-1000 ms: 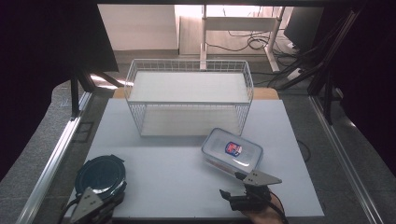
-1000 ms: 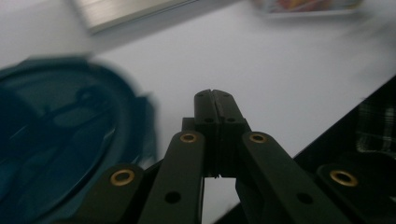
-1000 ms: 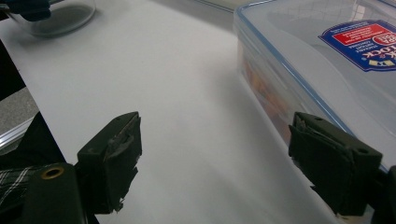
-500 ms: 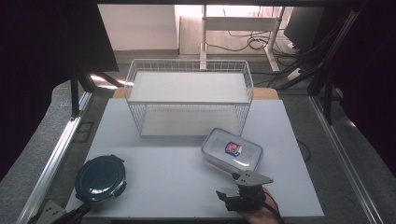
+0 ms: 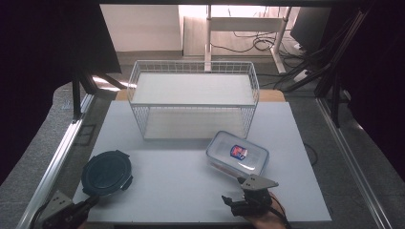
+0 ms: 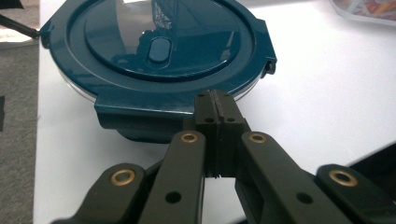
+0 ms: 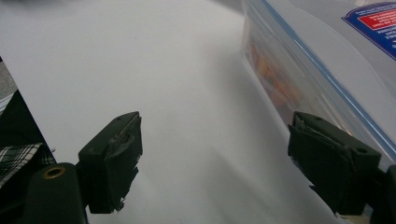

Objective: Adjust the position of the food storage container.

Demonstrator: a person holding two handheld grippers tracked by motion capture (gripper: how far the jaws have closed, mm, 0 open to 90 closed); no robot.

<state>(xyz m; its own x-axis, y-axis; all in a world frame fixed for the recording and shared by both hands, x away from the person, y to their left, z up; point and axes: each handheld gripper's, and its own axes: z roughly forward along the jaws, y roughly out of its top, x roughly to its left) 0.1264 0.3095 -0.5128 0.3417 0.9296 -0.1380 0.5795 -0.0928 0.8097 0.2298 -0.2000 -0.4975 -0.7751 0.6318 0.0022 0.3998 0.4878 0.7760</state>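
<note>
From the high view, the right gripper (image 5: 239, 200) sits at the near edge of the table (image 5: 181, 191), and the clear box (image 5: 237, 153) with the blue and red label lies just ahead of it and a little to its right, its long side slanting across the line of the jaws. The left gripper (image 5: 88, 204) is at the near left corner, with the round blue container (image 5: 106, 172) just ahead of its tips. A white wire basket (image 5: 193, 102) stands well beyond both. Each hand has its own thing closest; the right one is nearer the clear box.

In the left gripper view, the left gripper (image 6: 217, 109) has its jaws pressed flat together with nothing between them. The tips meet right at the near edge of the round blue container (image 6: 159, 49), beside its lid tab; whether they touch it or stop just short I cannot tell.

In the right gripper view, the right gripper (image 7: 215, 149) stands wide open and empty, bare table between the jaws. The clear box (image 7: 322, 70) lies ahead and off to the right-hand jaw's side, its near corner just beside that jaw. By my judgement the gripper must shift toward that side before it can straddle the box's rim.
</note>
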